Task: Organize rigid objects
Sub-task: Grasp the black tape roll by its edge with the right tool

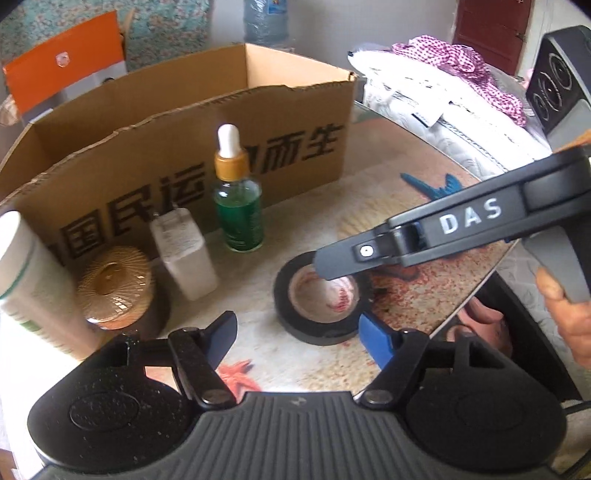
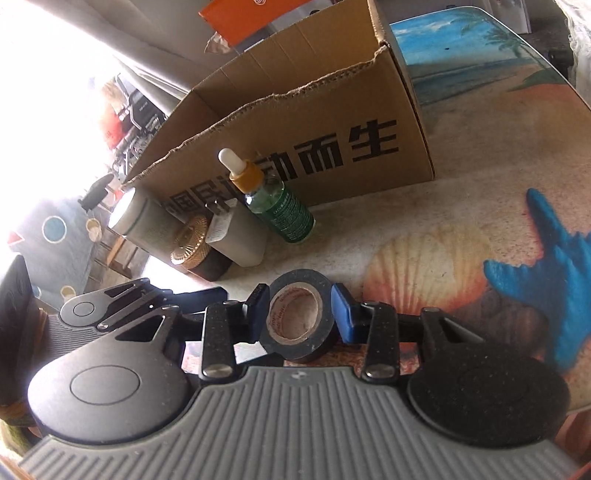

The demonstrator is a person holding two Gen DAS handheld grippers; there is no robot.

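Observation:
A black tape roll [image 1: 321,299] [image 2: 299,319] lies on the beach-print table [image 2: 461,184]. My right gripper [image 2: 300,314] is shut on it, a blue pad against each side of the roll. In the left wrist view one right finger [image 1: 340,258] reaches in from the right over the roll's far rim. My left gripper [image 1: 297,336] is open just in front of the roll, its right pad beside the roll's near edge. Along an open cardboard box [image 1: 177,122] [image 2: 295,110] stand a green dropper bottle [image 1: 238,210] [image 2: 284,206], a white charger [image 1: 183,254], a gold-lidded jar [image 1: 114,291] and a white tube [image 1: 26,280].
A person's hand [image 1: 569,314] holds the right gripper's handle. Folded cloth [image 1: 443,85] and a dark speaker [image 1: 561,81] lie beyond the table's right edge. An orange box [image 1: 66,59] and a water bottle [image 1: 266,18] stand behind the cardboard box.

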